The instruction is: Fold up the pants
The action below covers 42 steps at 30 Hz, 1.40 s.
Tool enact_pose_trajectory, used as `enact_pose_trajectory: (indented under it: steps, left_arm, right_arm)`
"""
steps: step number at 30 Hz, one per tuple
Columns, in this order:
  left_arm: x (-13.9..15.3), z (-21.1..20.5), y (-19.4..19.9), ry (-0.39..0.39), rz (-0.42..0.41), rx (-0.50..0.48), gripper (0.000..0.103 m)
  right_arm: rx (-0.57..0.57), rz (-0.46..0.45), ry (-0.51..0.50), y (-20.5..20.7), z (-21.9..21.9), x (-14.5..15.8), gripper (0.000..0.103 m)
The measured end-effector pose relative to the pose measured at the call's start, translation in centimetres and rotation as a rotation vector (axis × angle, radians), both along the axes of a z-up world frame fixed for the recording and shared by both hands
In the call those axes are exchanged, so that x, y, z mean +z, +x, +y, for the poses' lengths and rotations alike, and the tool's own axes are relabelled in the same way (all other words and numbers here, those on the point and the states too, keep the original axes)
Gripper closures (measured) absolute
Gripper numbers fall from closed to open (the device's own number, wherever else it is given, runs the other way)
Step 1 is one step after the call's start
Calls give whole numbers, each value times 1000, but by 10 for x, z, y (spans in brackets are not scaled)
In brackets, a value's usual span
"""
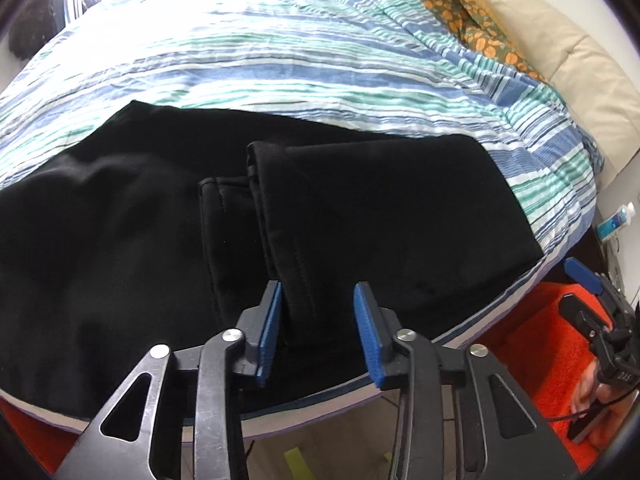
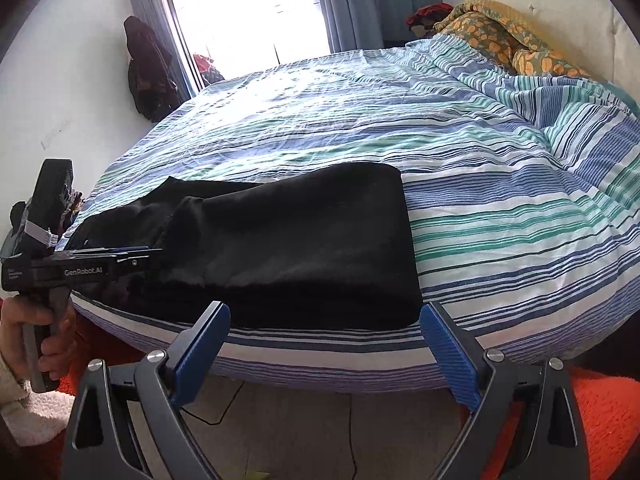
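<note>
Item: pants [image 1: 360, 208], black, soft matt cloth, lying folded near the front edge of the bed [image 1: 280, 60]; leg ends doubled back over the body, stitched hems uppermost.

Left tongs [image 1: 320, 336]: blue ribbed pads apart, astride a raised hem fold at the near edge, not pinching it; seemingly placed to take that fold.

Right tongs [image 2: 324, 356]: pads wide apart, empty, held off the mattress edge in front of the pants.

Bedcover: crinkled, striped blue, green and white.
</note>
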<state>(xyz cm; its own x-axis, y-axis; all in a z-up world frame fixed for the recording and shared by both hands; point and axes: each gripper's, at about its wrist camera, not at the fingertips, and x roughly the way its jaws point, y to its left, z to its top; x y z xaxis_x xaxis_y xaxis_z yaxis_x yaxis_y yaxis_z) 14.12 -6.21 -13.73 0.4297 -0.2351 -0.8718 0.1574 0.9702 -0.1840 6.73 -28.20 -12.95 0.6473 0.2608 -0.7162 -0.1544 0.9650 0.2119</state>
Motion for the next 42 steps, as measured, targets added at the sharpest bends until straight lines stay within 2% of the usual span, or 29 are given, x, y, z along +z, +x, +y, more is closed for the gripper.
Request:
enact_pose_trajectory:
  steps: [1, 4, 7, 9, 14, 17, 19, 20, 22, 24, 26, 28, 29, 34, 35, 36, 38, 39, 42]
  left_arm:
    - [-2, 1, 1, 5, 8, 5, 92]
    - [2, 5, -3, -20, 3, 29, 92]
    - [20, 15, -15, -38, -29, 50, 92]
    - [26, 22, -22, -26, -40, 54, 92]
    - [-4, 22, -16, 33, 33, 66, 92]
    - [0, 14, -15, 54, 13, 44, 91]
    - [2, 11, -14, 63, 3, 33, 89]
    - [3, 12, -15, 61, -1, 33, 87]
    - [6, 16, -17, 42, -10, 44, 75]
    - [10, 22, -20, 22, -29, 68, 42]
    - [14, 27, -23, 22, -68, 97, 33]
    - [17, 32, -26, 25, -83, 114, 32]
    - [17, 35, -26, 28, -86, 123, 32]
    - [14, 50, -29, 23, -92, 179, 29]
    - [12, 52, -28, 24, -87, 187, 29]
    - [12, 53, -26, 29, -83, 193, 29]
    - [12, 53, -25, 37, -86, 197, 29]
    - [13, 53, -26, 40, -91, 196, 29]
    - [15, 54, -30, 51, -113, 195, 26]
  right_arm:
    - [-4, 0, 2, 0, -1, 0, 8]
    - [-15, -3, 8, 1, -3, 1, 8]
    - [-25, -17, 13, -1, -6, 4, 8]
    - [-30, -22, 16, -2, -8, 5, 8]
    - [-29, 20, 34, 6, -10, -3, 8]
    - [-20, 27, 76, 15, -13, 0, 8]
    - [-10, -9, 91, 25, -14, 9, 8]
    - [-9, -30, 84, 31, -14, 14, 8]
    - [9, -53, 88, 44, -9, 20, 8]
    - [38, -43, 86, 58, -1, 13, 8]
    - [85, 32, 69, 72, 12, -11, 8]
    - [110, 125, 17, 78, 23, -41, 8]
    - [112, 116, -25, 76, 28, -45, 8]
    - [112, -122, -42, 56, 28, -2, 7]
    - [115, -122, -53, 57, 28, -4, 5]
    - [120, -84, -57, 60, 28, -12, 3]
    - [116, 61, -59, 74, 28, -37, 3]
    - [103, 81, -62, 76, 27, -42, 4]
    - [84, -47, -79, 66, 24, -19, 4]
